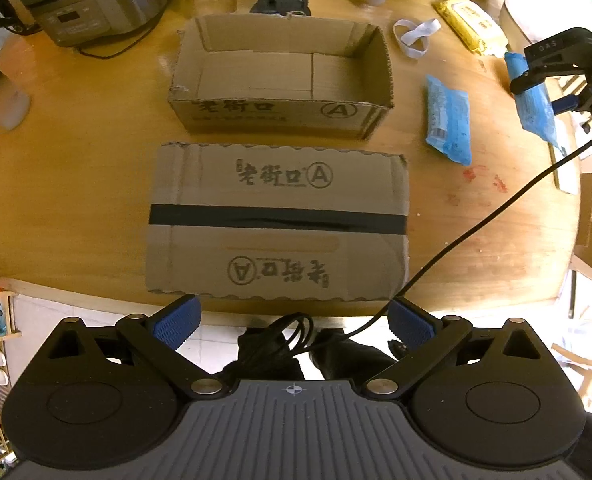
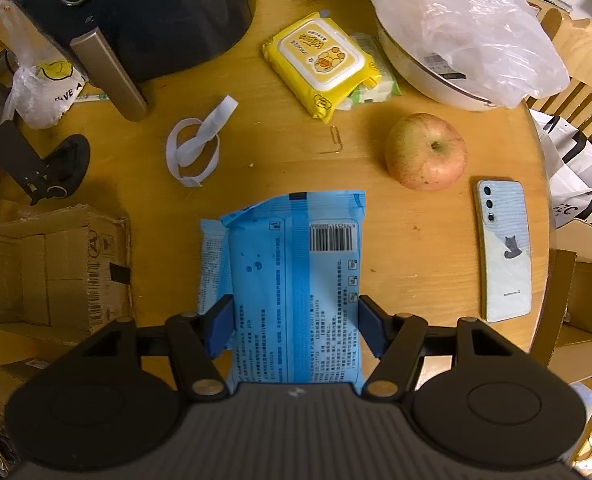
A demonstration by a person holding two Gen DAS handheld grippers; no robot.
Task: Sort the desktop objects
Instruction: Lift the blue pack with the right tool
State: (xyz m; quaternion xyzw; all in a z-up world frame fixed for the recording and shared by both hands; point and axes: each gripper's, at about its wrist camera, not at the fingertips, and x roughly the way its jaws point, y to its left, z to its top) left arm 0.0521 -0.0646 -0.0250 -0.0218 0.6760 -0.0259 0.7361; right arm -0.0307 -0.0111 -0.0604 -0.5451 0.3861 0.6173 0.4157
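Note:
My right gripper point(image 2: 296, 328) is shut on a blue wipes packet point(image 2: 296, 264) and holds it lifted over the round wooden table point(image 2: 280, 160). A second blue packet point(image 2: 212, 260) lies on the table below it, mostly hidden. In the left wrist view the right gripper point(image 1: 543, 94) hangs at the far right with its packet point(image 1: 535, 112), and the other blue packet point(image 1: 447, 120) lies flat beside it. An open cardboard box point(image 1: 284, 76) stands mid-table, with a flat cardboard lid point(image 1: 280, 220) in front of it. My left gripper point(image 1: 294, 324) is open and empty, over the table's near edge.
A yellow wipes pack point(image 2: 323, 60), an apple point(image 2: 425, 152), a phone point(image 2: 503, 248), a white strap point(image 2: 196, 148) and a paper clip point(image 2: 335, 140) lie on the table. A black air fryer point(image 2: 156, 12) and a bag-covered bowl point(image 2: 455, 40) stand behind. A cooker point(image 1: 92, 0) is back left.

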